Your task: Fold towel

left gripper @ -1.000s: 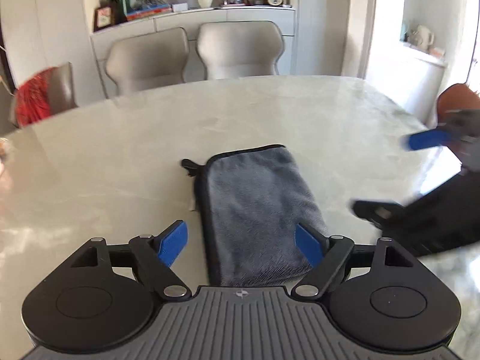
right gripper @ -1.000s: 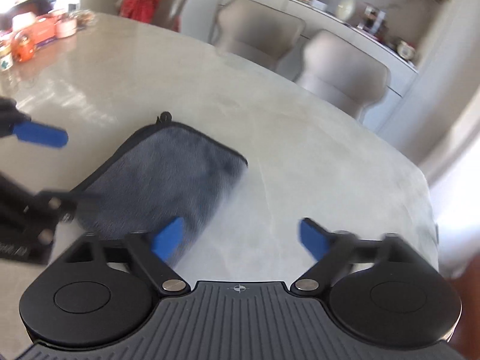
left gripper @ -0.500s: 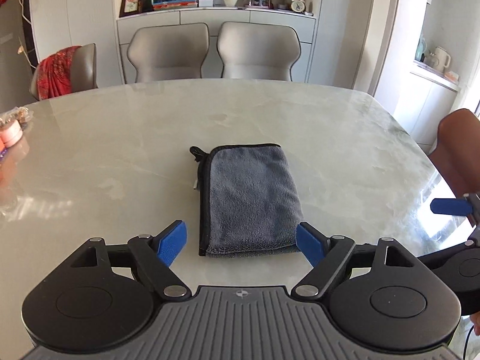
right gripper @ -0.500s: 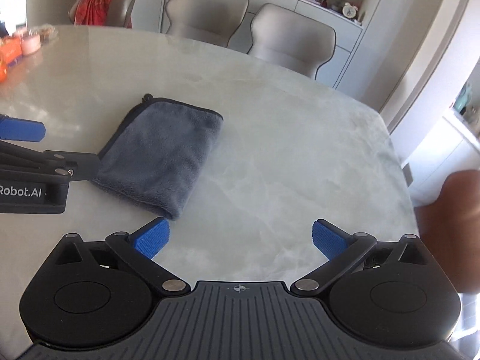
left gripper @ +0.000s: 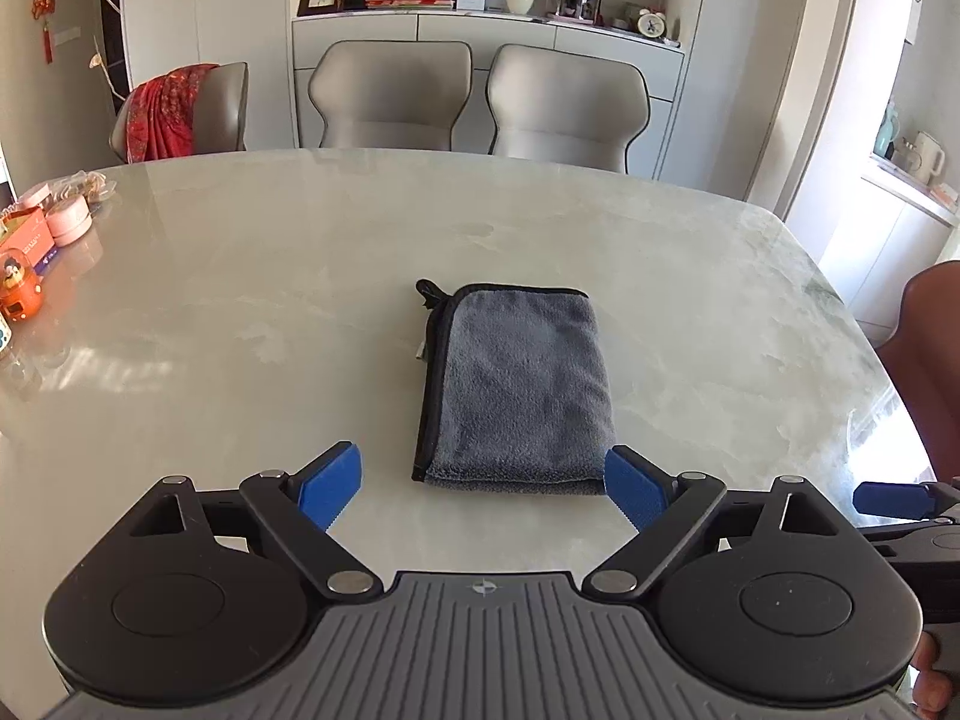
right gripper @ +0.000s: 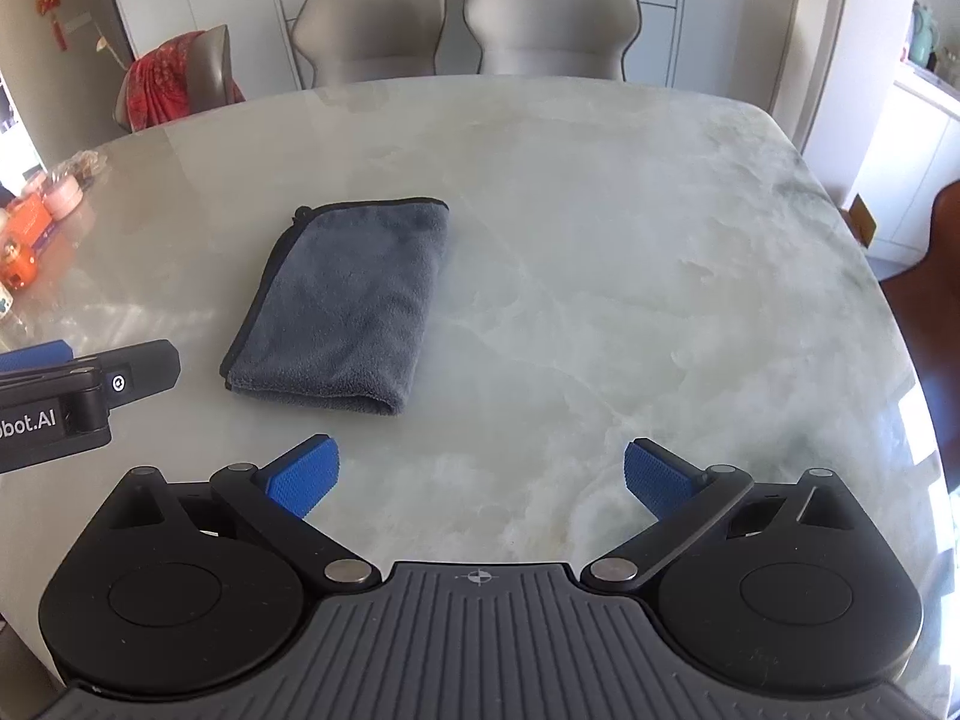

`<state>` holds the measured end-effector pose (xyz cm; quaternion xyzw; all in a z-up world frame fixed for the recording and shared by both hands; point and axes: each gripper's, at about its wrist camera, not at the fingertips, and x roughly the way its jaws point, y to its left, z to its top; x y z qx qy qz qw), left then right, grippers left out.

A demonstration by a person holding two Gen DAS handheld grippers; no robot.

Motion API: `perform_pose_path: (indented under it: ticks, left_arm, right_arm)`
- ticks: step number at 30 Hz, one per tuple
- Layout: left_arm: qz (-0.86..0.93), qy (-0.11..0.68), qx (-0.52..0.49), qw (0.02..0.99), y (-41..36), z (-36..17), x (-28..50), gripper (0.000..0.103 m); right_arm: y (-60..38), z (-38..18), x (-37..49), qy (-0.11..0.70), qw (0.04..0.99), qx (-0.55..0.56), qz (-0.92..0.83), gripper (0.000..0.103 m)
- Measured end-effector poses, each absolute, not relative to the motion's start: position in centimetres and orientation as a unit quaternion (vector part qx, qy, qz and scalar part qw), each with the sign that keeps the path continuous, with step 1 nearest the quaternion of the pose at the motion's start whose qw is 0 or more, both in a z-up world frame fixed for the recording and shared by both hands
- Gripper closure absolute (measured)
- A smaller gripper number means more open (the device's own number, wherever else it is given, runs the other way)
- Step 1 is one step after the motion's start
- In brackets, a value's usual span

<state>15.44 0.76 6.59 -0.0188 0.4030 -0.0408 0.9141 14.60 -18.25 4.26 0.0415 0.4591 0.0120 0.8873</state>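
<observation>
Towel (left gripper: 519,384): grey, black-edged, folded into a flat rectangle on the marble table (left gripper: 240,300). We note our left gripper (left gripper: 483,483) with jaws spread wide and empty, just short of the towel's near edge. Right gripper (right gripper: 480,474) equally wide, empty, right of the towel. Chairs (left gripper: 390,96) beyond the towel.

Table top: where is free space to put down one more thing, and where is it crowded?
The marble table is bare to the right of the folded grey towel, out to its right edge. It is also bare between the towel and the two grey chairs. The far left edge is crowded: pink tins and an orange toy stand there.
</observation>
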Motion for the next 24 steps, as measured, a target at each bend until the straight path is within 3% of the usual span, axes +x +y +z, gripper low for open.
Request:
perform_pose_path:
  ticks: [21, 24]
  left_arm:
    - [-0.020, 0.417, -0.002, 0.909, -0.3, 6.8, 14.3, 0.011]
    - [-0.015, 0.414, -0.002, 0.910, -0.5, 7.1, 14.1, 0.007]
  right_arm:
    - [-18.4, 4.4, 13.6, 0.485, 0.874, 0.036, -0.002, 0.000]
    - [-18.7, 4.6, 13.5, 0.485, 0.874, 0.038, 0.003, 0.000]
